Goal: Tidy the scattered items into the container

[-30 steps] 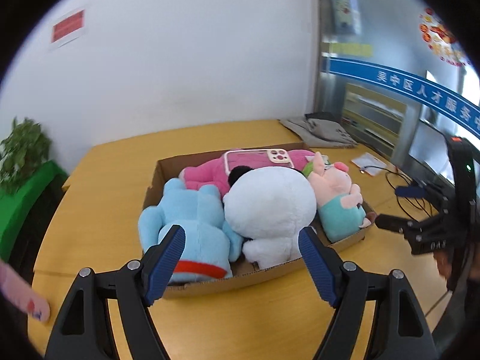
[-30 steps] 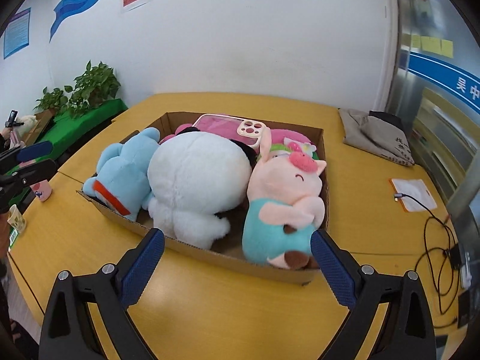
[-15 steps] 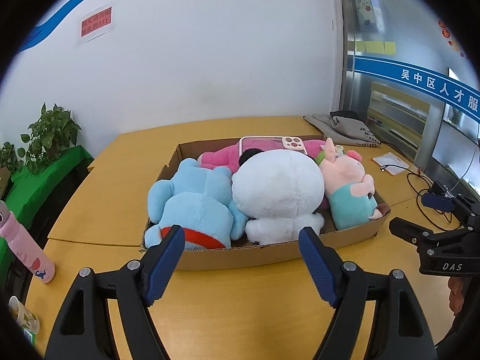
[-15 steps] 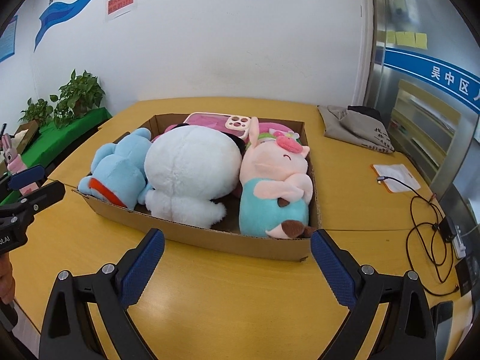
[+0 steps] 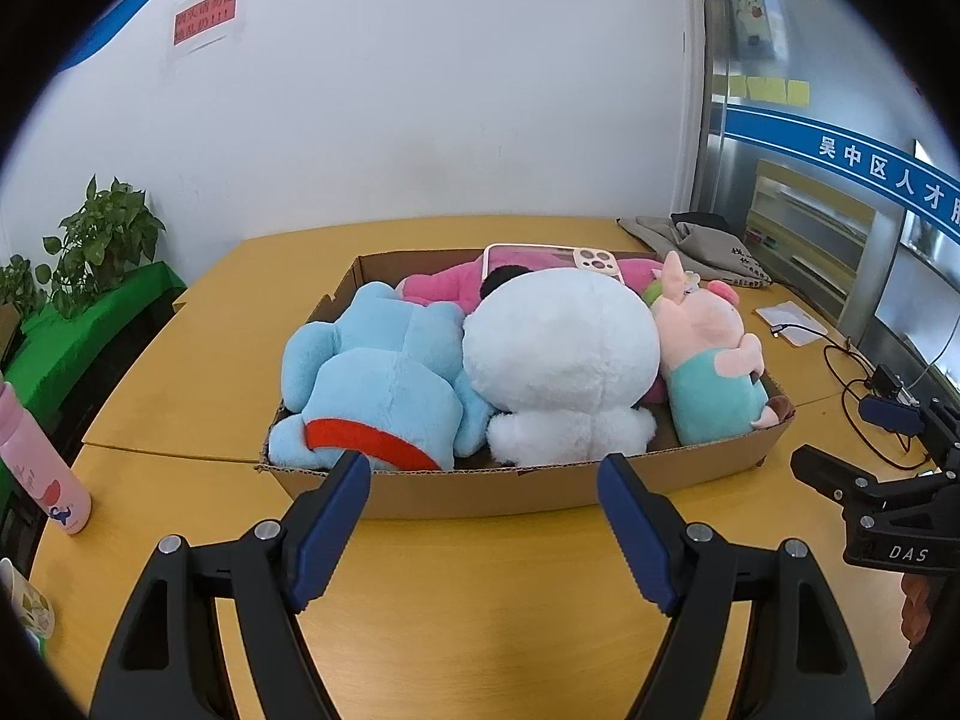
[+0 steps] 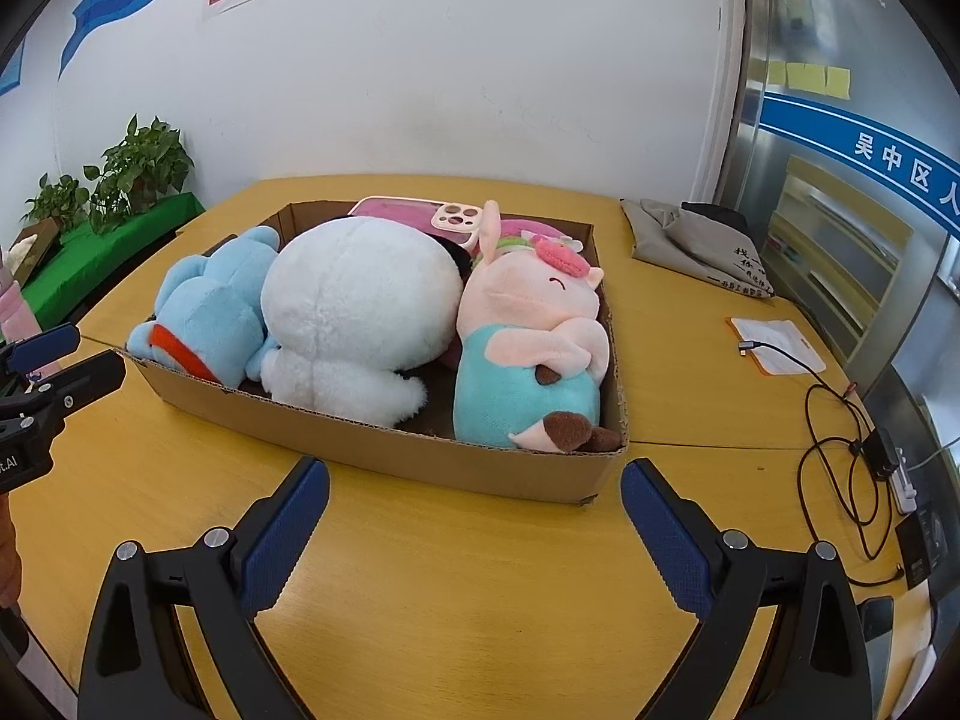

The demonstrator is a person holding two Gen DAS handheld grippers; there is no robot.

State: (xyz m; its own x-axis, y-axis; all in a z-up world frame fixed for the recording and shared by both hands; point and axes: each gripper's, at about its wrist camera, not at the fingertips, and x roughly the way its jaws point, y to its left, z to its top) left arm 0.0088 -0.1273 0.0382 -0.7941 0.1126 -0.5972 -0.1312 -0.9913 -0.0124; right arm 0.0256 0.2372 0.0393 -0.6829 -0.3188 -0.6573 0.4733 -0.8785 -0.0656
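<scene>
Left wrist view shows the box (image 5: 510, 489) on the table (image 5: 480, 600), full with plush toys (image 5: 558, 354). Left gripper (image 5: 483, 483) and right gripper (image 6: 474, 492) hover before it, fingers wide, holding nothing.

A cardboard box (image 5: 480, 489) sits on the table (image 5: 480, 600), holding three plush toys side by side: the elephant plush (image 5: 384, 384) at left, the round plush (image 5: 561, 354) in the middle, the pig plush (image 5: 705, 360) at right. Behind them in the box lie a fourth plush (image 5: 444, 285) and a phone case (image 5: 549, 258) resting on top. A bottle (image 5: 39, 456) stands left of the box; a folded bag (image 6: 696, 240) and cables (image 6: 840, 420) lie to its right.
</scene>
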